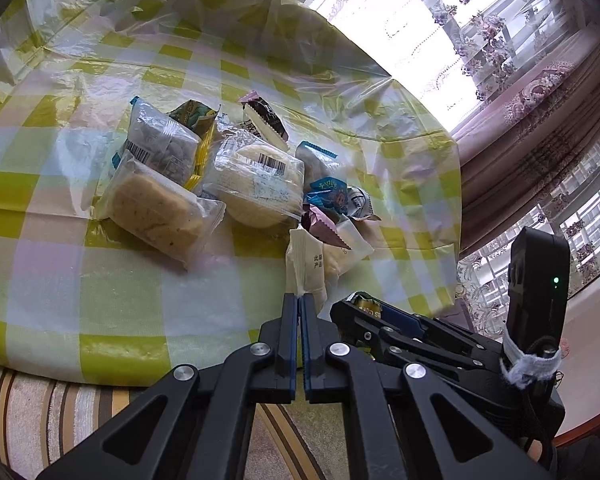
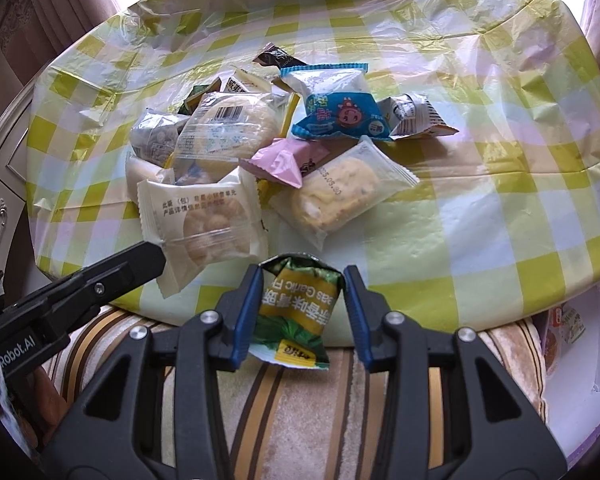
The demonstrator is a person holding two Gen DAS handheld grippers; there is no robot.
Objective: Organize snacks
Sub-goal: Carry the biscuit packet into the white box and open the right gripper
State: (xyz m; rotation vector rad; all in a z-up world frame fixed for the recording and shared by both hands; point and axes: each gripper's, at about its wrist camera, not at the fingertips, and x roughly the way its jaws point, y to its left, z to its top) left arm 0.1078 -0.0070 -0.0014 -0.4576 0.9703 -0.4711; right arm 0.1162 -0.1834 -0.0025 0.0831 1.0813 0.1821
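My right tongs [image 2: 300,300] pinch a light, crinkly green-and-yellow foil snack packet [image 2: 294,312] by its sides; left tongs [image 1: 300,304] nip a soft cream wrapper's [image 1: 306,268] edge.

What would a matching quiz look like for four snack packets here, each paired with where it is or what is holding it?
Column one:
A. green-and-yellow packet
B. white biscuit packet
C. pink packet
D. blue cartoon packet

Column two:
1. pinched at its edge by the shut left gripper
2. lying loose, farthest back
3. held in the right gripper
4. lying loose, nearer the grippers

Pairs: A-3, B-1, C-4, D-2
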